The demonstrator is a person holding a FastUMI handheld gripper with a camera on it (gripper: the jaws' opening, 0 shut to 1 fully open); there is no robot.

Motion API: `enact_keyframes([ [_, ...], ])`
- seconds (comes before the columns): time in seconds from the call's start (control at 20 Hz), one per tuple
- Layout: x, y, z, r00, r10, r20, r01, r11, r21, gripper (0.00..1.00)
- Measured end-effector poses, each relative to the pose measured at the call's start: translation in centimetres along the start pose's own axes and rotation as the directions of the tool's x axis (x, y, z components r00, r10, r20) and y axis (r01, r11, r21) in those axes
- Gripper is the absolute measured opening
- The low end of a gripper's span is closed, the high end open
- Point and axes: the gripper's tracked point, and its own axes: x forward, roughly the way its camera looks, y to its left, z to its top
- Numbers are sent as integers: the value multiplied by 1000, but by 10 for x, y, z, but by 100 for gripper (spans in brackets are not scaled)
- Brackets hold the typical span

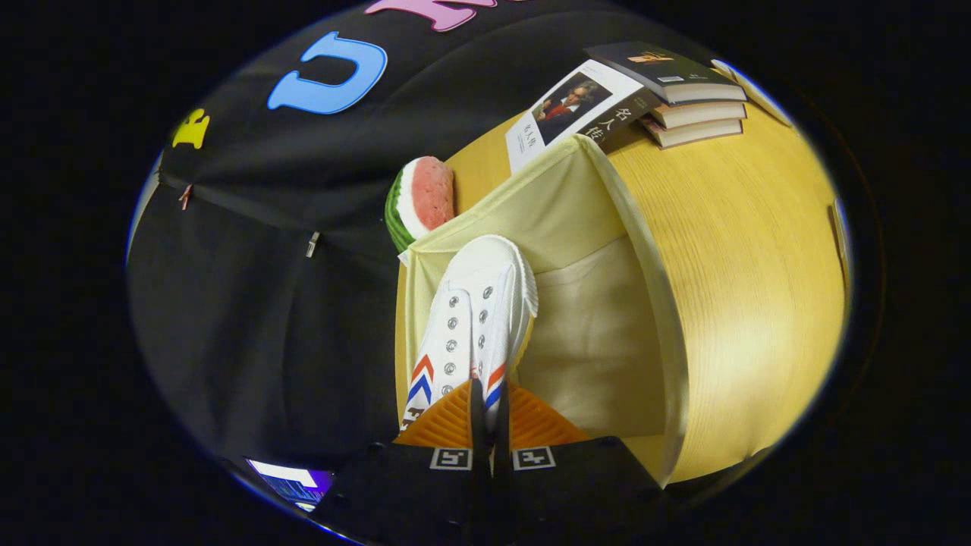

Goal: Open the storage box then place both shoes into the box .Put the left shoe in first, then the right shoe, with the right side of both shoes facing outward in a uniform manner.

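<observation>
White canvas shoe (474,318) pinched at its collar by nearly closed hand-held gripper (489,413), suspended inside open pale-yellow storage box (652,288) on wooden counter (751,250), apparently for lowering.

A wooden table (728,288) with pale yellow grain runs from about one o'clock down to five o'clock. At its far end, near one o'clock, a stack of books (683,95) lies beside an open booklet (576,110). A watermelon-slice toy (421,201) sits at the table's edge, near eleven o'clock. Black cloth (258,288) closes the booth from seven to twelve o'clock. A lit screen (292,481) glows at seven o'clock.
</observation>
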Motion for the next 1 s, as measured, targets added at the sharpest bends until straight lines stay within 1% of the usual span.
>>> enact_keyframes([
  [0.1, 9, -7, 0, 1000, -28, 5, 28, 1000, -13, 5],
  [0.35, 35, -14, -2, 999, -47, 2, 47, 998, -42, 5],
  [0.45, 41, -12, -6, 999, -43, -6, 43, 998, -53, 7],
  [0.5, 37, -6, 1, 999, -27, 23, 28, 998, -59, 17],
  [0.65, 18, 24, 9, 995, 72, 72, -67, 995, -80, 79],
  [0.7, 6, 26, 9, 993, 79, 85, -70, 992, -100, 100],
  [0.75, -7, 28, 12, 991, 83, 107, -69, 989, -134, 98],
  [1.0, -79, 21, 36, 968, 93, 234, -23, 958, -286, 98],
])
